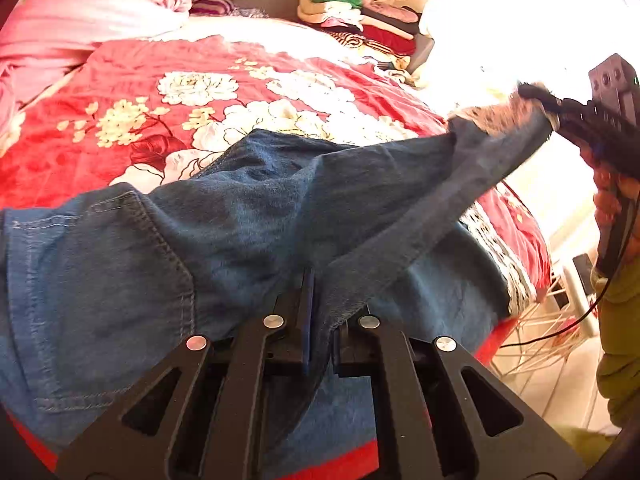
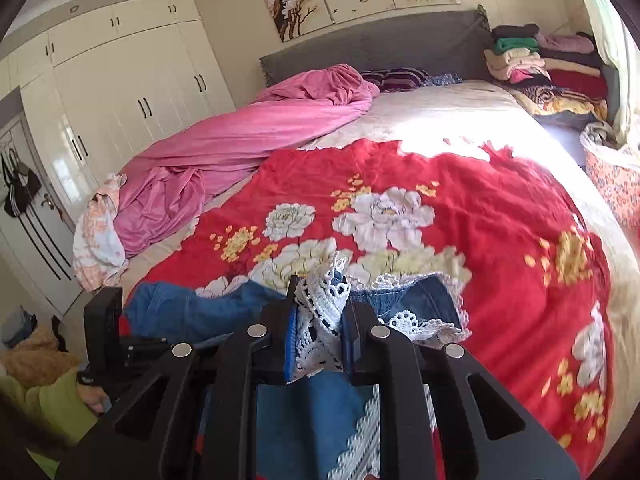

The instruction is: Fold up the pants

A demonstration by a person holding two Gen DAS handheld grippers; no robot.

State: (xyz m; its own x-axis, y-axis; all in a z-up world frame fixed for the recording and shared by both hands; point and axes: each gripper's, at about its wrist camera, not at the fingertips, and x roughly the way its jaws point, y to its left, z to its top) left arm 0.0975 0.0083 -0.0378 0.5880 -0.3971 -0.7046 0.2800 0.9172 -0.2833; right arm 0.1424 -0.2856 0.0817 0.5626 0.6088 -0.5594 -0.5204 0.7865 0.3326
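Jeans btwn both hand-held grippers

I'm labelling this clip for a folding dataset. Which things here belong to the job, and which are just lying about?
In the job:
denim pants
their lace-trimmed hem
left gripper, shut on the denim
right gripper, shut on the lace hem

Lying about:
red floral blanket
pink sheet
stacked clothes

Blue denim pants with white lace trim; red blanket with white-and-yellow flowers.
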